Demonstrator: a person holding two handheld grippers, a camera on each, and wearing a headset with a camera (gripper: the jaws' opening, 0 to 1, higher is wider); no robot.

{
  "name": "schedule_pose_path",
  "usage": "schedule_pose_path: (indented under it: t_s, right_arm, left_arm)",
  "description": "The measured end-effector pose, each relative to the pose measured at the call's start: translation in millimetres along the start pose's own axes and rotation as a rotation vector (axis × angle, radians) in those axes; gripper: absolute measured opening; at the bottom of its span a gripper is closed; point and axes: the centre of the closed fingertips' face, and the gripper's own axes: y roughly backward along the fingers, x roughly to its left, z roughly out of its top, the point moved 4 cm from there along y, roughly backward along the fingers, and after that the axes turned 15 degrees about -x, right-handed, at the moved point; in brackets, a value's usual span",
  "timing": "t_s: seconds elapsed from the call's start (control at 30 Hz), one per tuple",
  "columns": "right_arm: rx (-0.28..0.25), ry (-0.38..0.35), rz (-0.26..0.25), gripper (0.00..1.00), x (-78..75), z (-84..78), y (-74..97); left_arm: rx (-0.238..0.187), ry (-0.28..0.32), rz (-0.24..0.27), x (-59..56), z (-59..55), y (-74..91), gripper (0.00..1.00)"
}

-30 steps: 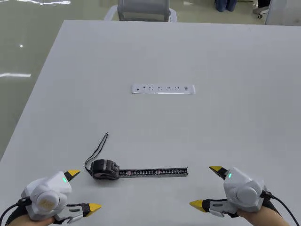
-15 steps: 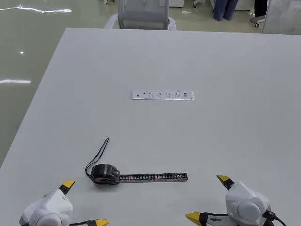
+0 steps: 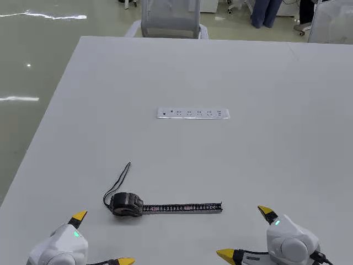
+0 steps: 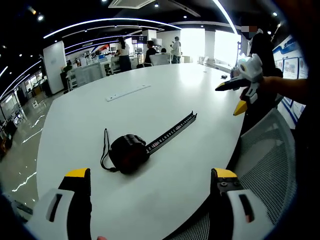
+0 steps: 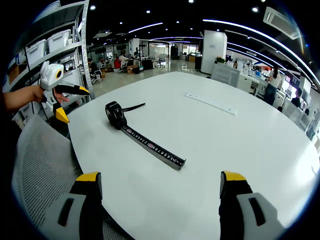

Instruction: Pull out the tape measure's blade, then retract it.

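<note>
1. Black, the tape measure case (image 3: pixel 124 203) lies on the table (image 3: pixel 276 110), nearer us than the power strip (image 3: pixel 192 114) and left of it. Its blade (image 3: pixel 182 208) lies flat, already drawn out rightward.
2. The left gripper (image 3: pixel 102 238) and right gripper (image 3: pixel 245 232) hover nearer us still, jaws spread wide, empty.
3. For retracting, we judge it best to pin the case with the left gripper and let the right guide the blade tip (image 3: pixel 220 207), so nothing whips.

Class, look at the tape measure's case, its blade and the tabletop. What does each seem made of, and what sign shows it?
Case: probably black plastic or rubber, matt with dull highlights. Blade: thin flat dark strip with pale printed marks; likely coated metal, not certain. Tabletop: smooth white surface with faint sheen, perhaps laminate.
</note>
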Motion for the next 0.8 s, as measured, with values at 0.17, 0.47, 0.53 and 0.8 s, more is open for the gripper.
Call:
schedule_pose_path:
  t_s: [0.17, 0.47, 0.53, 0.8]
  right_arm:
    - [0.000, -0.003, -0.003, 1.00, -0.7, -2.1, 2.0]
    - [-0.004, -0.002, -0.011, 1.00, -2.6, -1.7, 3.5]
    - [-0.005, -0.005, -0.011, 1.00, -2.5, -1.2, 2.8]
    - [-0.008, -0.001, -0.008, 0.99, 1.3, -0.8, 1.5]
  left_arm:
    - [0.003, 0.008, 0.009, -1.4, -0.2, 1.1, 0.99]
    - [0.006, 0.027, 0.057, 3.3, 0.9, 1.4, 0.99]
    - [0.006, 0.035, 0.075, 5.1, 1.7, 1.2, 0.99]
    - [-0.002, 0.071, 0.120, 6.6, 3.9, 1.3, 0.97]
